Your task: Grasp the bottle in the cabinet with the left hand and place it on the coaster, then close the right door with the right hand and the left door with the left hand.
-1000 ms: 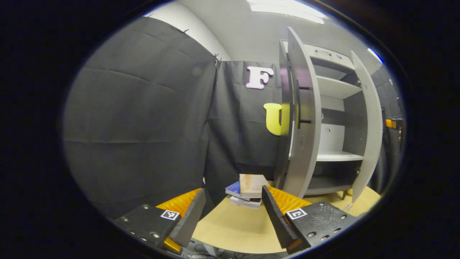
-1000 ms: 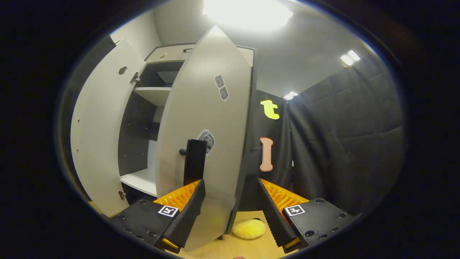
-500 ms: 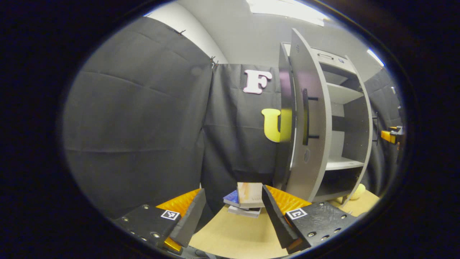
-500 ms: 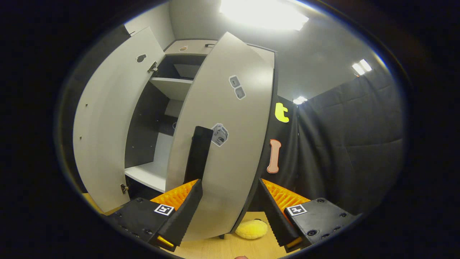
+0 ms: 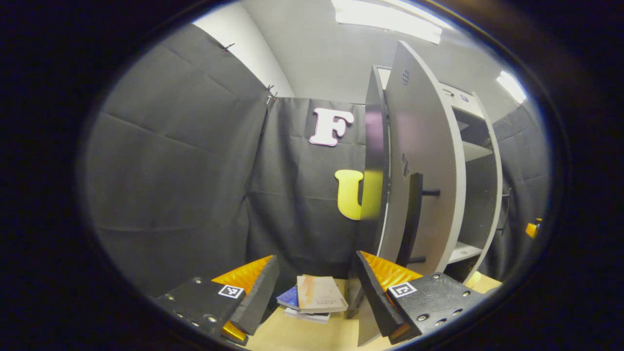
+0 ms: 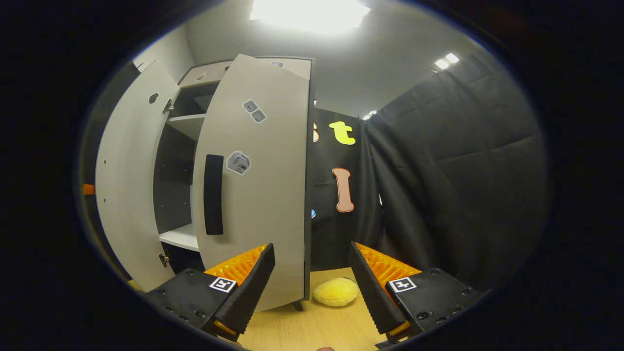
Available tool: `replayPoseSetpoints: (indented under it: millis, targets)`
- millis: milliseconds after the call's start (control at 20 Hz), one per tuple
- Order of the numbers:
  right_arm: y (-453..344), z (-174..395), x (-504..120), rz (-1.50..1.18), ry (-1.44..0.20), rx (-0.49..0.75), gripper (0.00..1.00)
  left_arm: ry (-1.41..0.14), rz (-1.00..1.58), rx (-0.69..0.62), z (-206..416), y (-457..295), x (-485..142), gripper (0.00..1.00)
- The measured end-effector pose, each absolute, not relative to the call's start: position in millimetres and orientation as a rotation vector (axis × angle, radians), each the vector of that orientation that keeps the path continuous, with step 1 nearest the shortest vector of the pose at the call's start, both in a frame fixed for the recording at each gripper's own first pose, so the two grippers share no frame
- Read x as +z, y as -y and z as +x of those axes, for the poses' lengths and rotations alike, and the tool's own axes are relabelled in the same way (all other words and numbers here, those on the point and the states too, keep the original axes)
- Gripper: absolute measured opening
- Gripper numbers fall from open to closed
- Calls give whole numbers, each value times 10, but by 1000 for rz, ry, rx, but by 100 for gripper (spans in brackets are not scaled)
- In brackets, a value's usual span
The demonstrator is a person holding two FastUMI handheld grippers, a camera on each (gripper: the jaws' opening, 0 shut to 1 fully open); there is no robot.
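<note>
Both cabinet doors are standing nearer shut than a second ago, the right door [image 6: 258, 195] ahead of the right gripper [image 6: 312, 278], the left door [image 5: 419, 161] beside the left gripper [image 5: 317, 287], both jaws gaping wide and empty.

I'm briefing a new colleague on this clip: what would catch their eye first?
The tall grey cabinet, with both doors ajar. In the right gripper view the right door with its dark handle stands ahead of the open right gripper. In the left gripper view the left door rises beside the open left gripper, with stacked books on the table.
</note>
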State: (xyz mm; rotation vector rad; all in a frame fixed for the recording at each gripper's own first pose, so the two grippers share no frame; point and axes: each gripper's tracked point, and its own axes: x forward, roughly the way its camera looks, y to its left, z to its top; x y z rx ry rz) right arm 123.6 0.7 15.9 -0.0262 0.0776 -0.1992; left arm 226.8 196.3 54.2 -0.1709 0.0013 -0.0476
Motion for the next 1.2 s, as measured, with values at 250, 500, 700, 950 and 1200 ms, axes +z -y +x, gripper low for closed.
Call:
replayPoseSetpoints:
  millis: [250,500,700,950,1200]
  targets:
    - [361,1021,-48,-32,-120,-243,98,34,-147,-46,2378,-1640,755,91]
    - [720,907,-143,14,-129,-272,98,39,-85,21,2368,-1634,817,97]
    - [909,884,-182,48,-128,-281,98,34,-75,41,2344,-1573,840,96]
    - [1037,895,-248,101,-136,-271,95,32,-128,-21,2274,-1140,838,95]
    - [1181,861,-252,121,-128,-275,92,41,-129,-53,2263,-747,885,95]
